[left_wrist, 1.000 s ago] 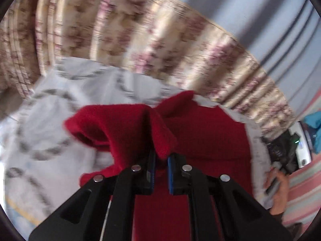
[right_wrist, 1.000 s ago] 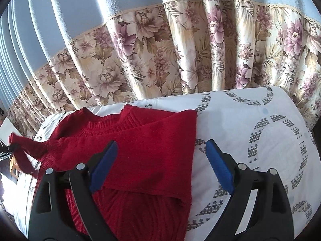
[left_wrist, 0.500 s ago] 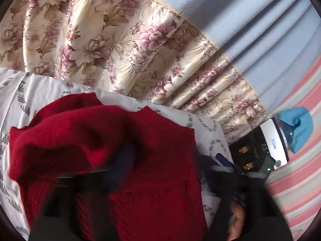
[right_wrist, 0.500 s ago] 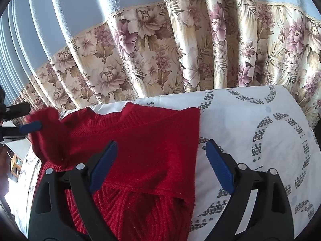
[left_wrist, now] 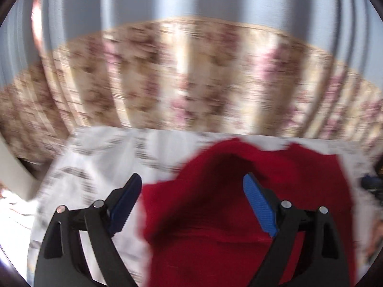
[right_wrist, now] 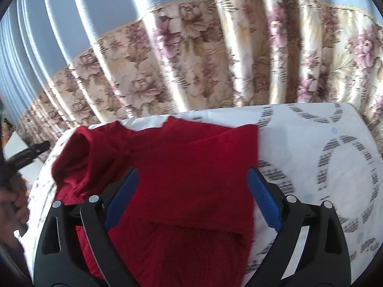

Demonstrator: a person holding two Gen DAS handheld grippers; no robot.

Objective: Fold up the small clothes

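Left gripper [left_wrist: 191, 201] spread, empty, lower centre. Sweater [right_wrist: 182, 179] centre frame on the sheet [right_wrist: 323, 148], left sleeve [right_wrist: 76, 162] bunched. Right gripper [right_wrist: 191, 193] spread, empty. Risk: the unpressed sleeve could slump, spoiling the fold.

Red knit sweater [right_wrist: 191, 167], partly folded

Red sweater [right_wrist: 191, 172] on patterned white bedsheet [right_wrist: 323, 148].

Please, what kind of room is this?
Probably a bedroom at home: a red sweater lies on a patterned white sheet, seemingly a bed, with a floral-and-blue curtain right behind.
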